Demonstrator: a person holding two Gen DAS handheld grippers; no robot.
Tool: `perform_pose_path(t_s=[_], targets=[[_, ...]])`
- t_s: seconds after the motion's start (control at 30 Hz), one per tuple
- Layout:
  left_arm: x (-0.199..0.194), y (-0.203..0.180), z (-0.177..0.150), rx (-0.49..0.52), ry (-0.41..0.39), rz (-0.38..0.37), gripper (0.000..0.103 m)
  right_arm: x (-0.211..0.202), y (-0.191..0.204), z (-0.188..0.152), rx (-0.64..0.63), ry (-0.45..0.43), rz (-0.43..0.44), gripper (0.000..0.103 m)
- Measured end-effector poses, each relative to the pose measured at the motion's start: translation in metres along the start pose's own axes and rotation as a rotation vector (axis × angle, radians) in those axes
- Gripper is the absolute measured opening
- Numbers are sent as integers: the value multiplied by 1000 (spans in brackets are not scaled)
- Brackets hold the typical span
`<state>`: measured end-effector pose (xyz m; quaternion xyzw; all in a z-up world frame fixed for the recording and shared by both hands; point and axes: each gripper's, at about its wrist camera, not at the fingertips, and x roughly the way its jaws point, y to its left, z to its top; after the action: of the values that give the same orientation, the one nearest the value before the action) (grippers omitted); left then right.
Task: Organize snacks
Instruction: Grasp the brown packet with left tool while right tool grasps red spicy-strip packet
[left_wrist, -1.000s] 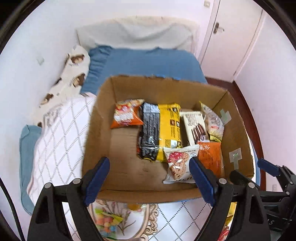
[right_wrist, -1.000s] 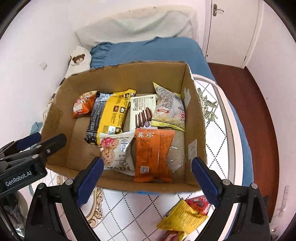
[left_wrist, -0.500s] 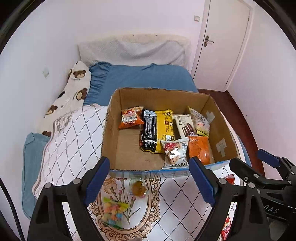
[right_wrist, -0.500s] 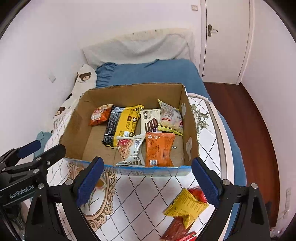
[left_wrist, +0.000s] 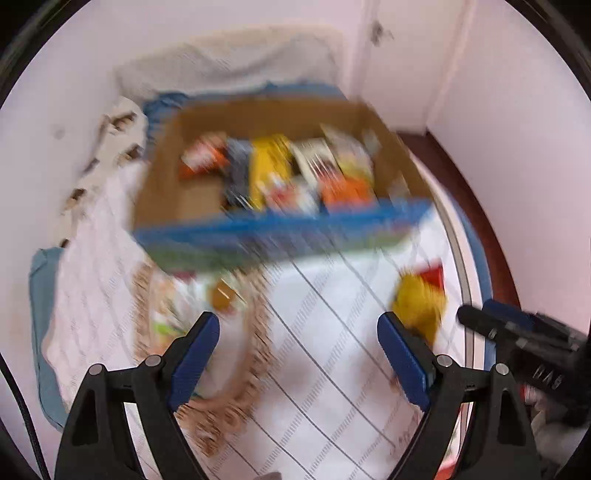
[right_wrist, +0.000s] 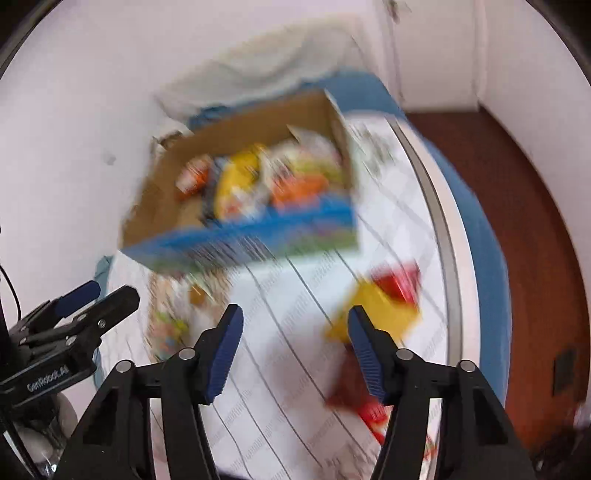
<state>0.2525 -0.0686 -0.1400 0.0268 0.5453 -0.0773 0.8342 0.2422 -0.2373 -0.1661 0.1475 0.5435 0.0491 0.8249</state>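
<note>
Both views are motion-blurred. A cardboard box (left_wrist: 162, 184) with a blue front holds several snack packets and stands on the white patterned bed cover; it also shows in the right wrist view (right_wrist: 159, 206). Loose snacks lie in front of it: a yellow packet (left_wrist: 417, 299) with a red one (left_wrist: 434, 275) at the right, and small packets (left_wrist: 221, 295) at the left. My left gripper (left_wrist: 298, 349) is open and empty above the cover. My right gripper (right_wrist: 295, 343) is open and empty, its right finger beside the yellow packet (right_wrist: 376, 314).
The bed has a blue sheet (right_wrist: 476, 236) and a pillow (left_wrist: 229, 70) by the white wall. Brown floor (right_wrist: 517, 206) lies at the right, with a door (left_wrist: 402, 55) behind. More red packets (right_wrist: 373, 410) lie near the right gripper.
Both grippers have pulled back from the box and tilted down toward the cover. The box now sits farther off, and more loose snacks show. The right gripper's fingers stand closer together.
</note>
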Motion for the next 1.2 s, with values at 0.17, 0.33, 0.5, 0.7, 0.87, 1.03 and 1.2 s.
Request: perform_pose_path(t_s=[0.17, 0.33, 0.5, 0.7, 0.87, 1.03, 1.2], targets=[[60, -56, -31, 141, 149, 8, 88, 15, -62, -46, 78, 86, -57, 60], [96, -83, -50, 225, 239, 42, 88, 53, -88, -87, -25, 255, -116, 78], [112, -91, -55, 240, 300, 49, 88, 94, -90, -111, -122, 321, -139, 77], [118, -113, -49, 265, 321, 41, 88, 112, -101, -120, -22, 295, -142, 66], [138, -143, -42, 296, 354, 42, 88, 90, -159, -138, 331, 211, -93, 66], [169, -180, -47, 376, 398, 58, 88, 73, -179, -157, 402, 199, -30, 72], [166, -190, -58, 418, 349, 65, 56, 64, -164, -150, 222, 196, -86, 72]])
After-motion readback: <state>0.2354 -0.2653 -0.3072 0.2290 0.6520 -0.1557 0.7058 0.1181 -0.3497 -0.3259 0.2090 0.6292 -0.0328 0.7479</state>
